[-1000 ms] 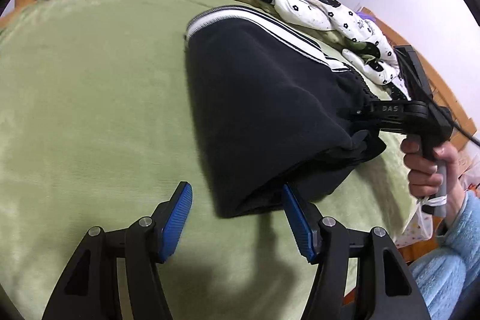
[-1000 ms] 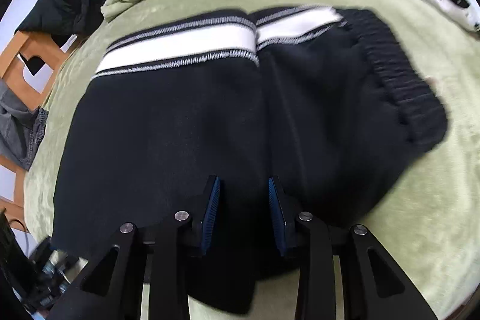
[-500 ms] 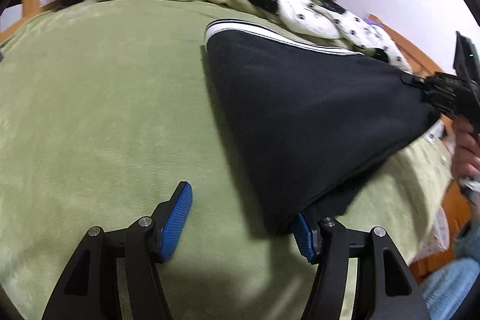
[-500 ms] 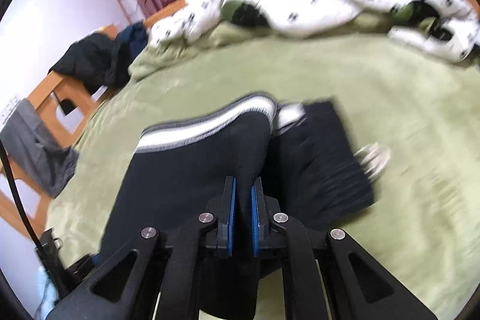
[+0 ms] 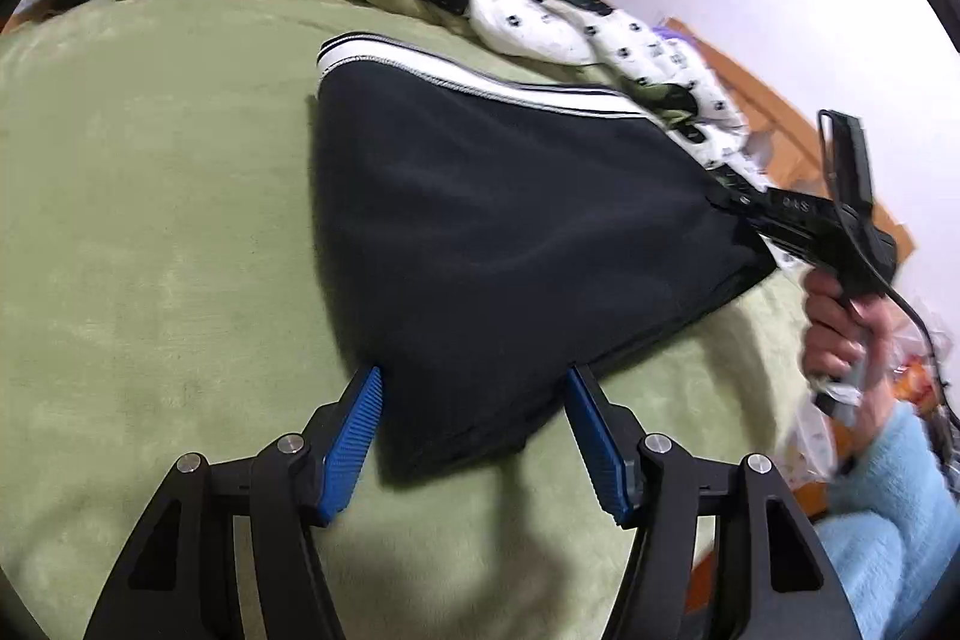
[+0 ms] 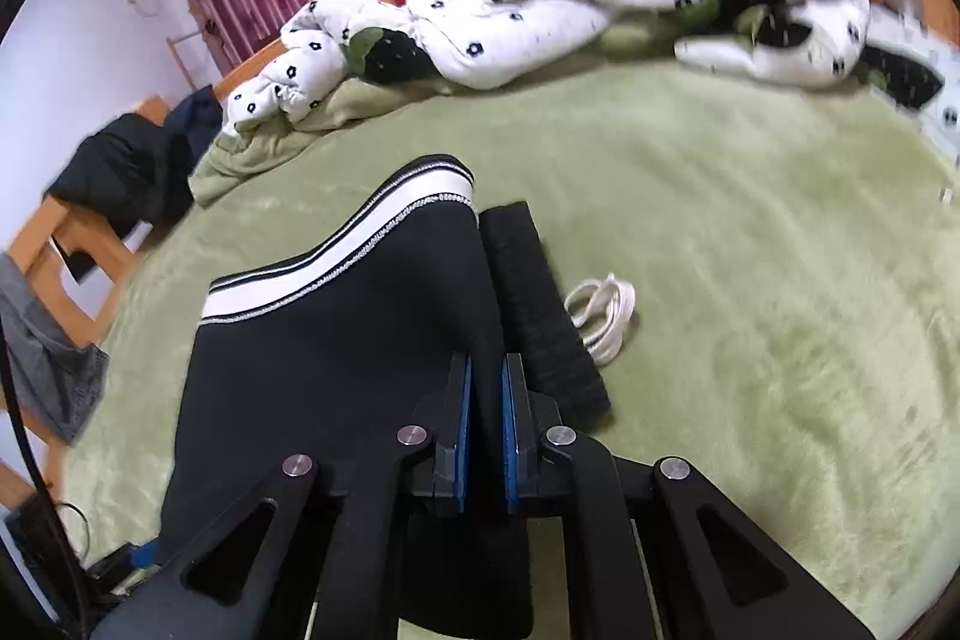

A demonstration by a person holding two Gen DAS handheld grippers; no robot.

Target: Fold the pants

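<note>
So the right tool (image 6: 486,418) has clamped down on the pants (image 5: 504,244) and lifted that edge off the bed (image 5: 150,220). Left tool (image 5: 474,436) sits spread, the near corner between its pads, unpinched. Thin pinch, I reckon fabric could slip mid-fold.

My left wrist camera sits low over the near edge of the bed (image 5: 150,232), looking along my fingers toward the quilt (image 5: 528,10) at the far edge. My right wrist camera looks from the bed's right side. Both views share the pants (image 5: 510,232) and the same quilt.
</note>
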